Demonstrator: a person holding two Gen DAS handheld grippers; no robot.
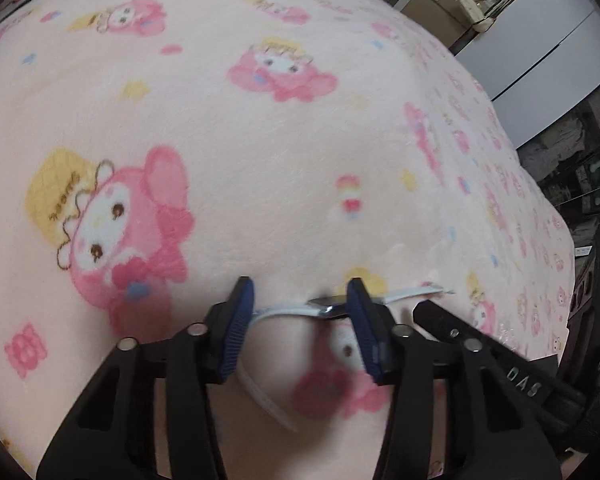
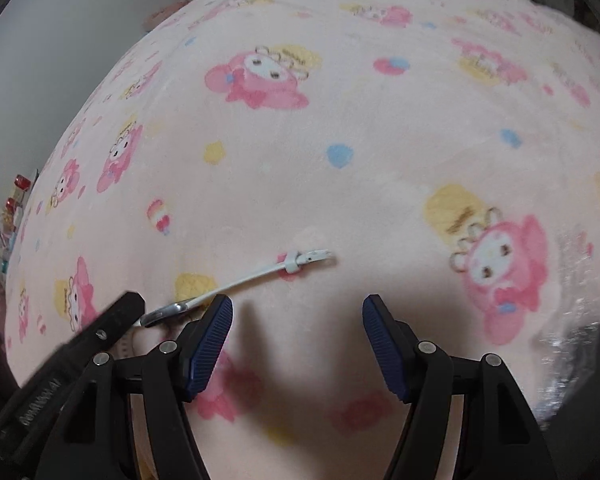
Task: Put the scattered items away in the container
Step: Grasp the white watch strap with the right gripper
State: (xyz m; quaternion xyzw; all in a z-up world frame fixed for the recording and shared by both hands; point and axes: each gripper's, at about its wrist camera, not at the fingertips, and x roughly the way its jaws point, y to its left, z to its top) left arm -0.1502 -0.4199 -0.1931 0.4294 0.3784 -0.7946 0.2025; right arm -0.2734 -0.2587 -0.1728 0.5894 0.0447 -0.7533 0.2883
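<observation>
My left gripper (image 1: 300, 312) stands about half open, straddling the small white strap-like item with a shiny metal clasp (image 1: 332, 306); its pads are not visibly pressing on it, so I judge nothing is gripped yet. The item's long axis runs from 9 to 3 o'clock across the jaws on the pink cartoon-print fleece blanket (image 1: 260, 140). My right gripper (image 2: 298, 344) is wide open and empty, with the item at its 10 o'clock, so the left is nearer; no container shows.
</observation>
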